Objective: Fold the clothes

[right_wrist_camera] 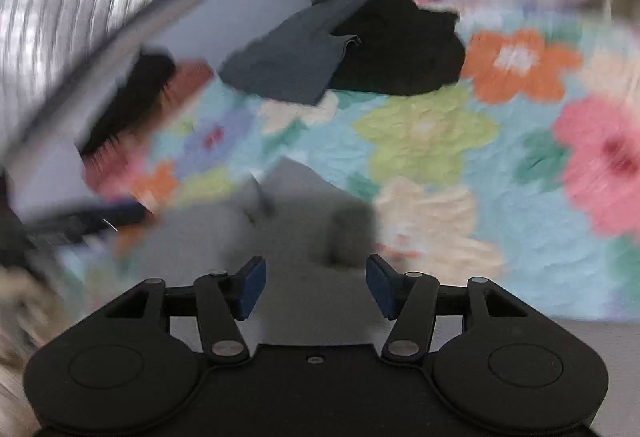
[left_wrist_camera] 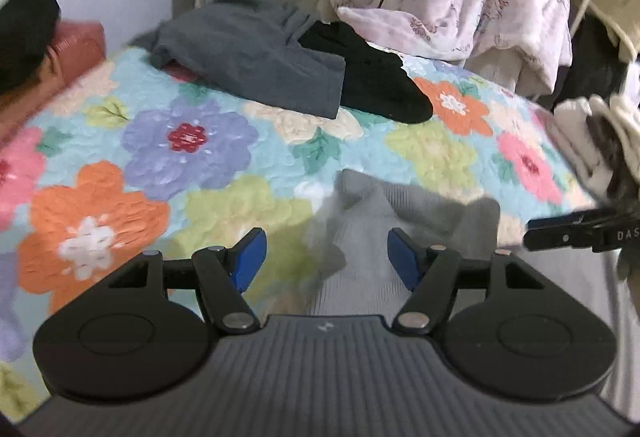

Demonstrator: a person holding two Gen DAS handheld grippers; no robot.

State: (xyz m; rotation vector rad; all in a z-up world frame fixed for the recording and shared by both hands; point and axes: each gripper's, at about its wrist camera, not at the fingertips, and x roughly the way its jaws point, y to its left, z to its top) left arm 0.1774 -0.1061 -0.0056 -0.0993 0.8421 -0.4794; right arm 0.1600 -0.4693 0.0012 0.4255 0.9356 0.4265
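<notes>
Floral quilt is seen covering the bed. Light grey garment is laid at the near edge, below both tongs. Left tongs and right tongs are held apart, nothing clamped. Dark grey garment partly overlaps a black garment toward the far edge. Right view is blurred.

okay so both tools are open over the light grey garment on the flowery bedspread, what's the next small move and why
Probably lower the left tool and close it on the near edge of the light grey garment. Both it and the right tool are open and holding nothing, and the garment lies flat on the floral bedspread right below their fingers, not yet gripped. The right wrist view is blurred, so its aim is less certain.
</notes>
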